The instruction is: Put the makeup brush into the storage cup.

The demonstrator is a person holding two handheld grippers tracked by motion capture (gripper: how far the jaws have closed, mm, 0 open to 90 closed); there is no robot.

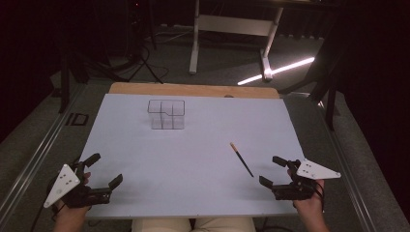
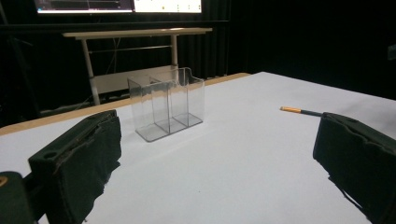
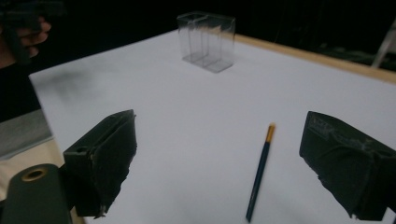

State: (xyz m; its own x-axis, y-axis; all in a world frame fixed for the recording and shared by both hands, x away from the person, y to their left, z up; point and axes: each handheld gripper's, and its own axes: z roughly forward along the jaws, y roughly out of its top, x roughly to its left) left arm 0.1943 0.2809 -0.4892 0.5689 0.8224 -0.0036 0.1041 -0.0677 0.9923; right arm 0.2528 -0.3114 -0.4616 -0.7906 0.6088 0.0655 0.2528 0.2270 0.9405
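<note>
Overhead, a white sheet [image 1: 193, 159] covers a wooden table [image 1: 193, 90], whose far edge shows bare. Around it the room is dark: grey floor, a white desk frame [image 1: 232, 29] beyond, a bright light strip [image 1: 278, 70] at far right. Near the far edge stands a clear compartmented organizer [image 1: 166, 114]. The dark pencil [image 1: 241, 159] lies at near right, just beside the right gripper [image 1: 274, 171], jaws spread, empty. The left gripper [image 1: 104, 169] at near left also gapes empty.

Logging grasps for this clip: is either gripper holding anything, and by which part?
Nothing is held. The left gripper and right gripper are both open and empty; the pencil lies free on the table.
</note>
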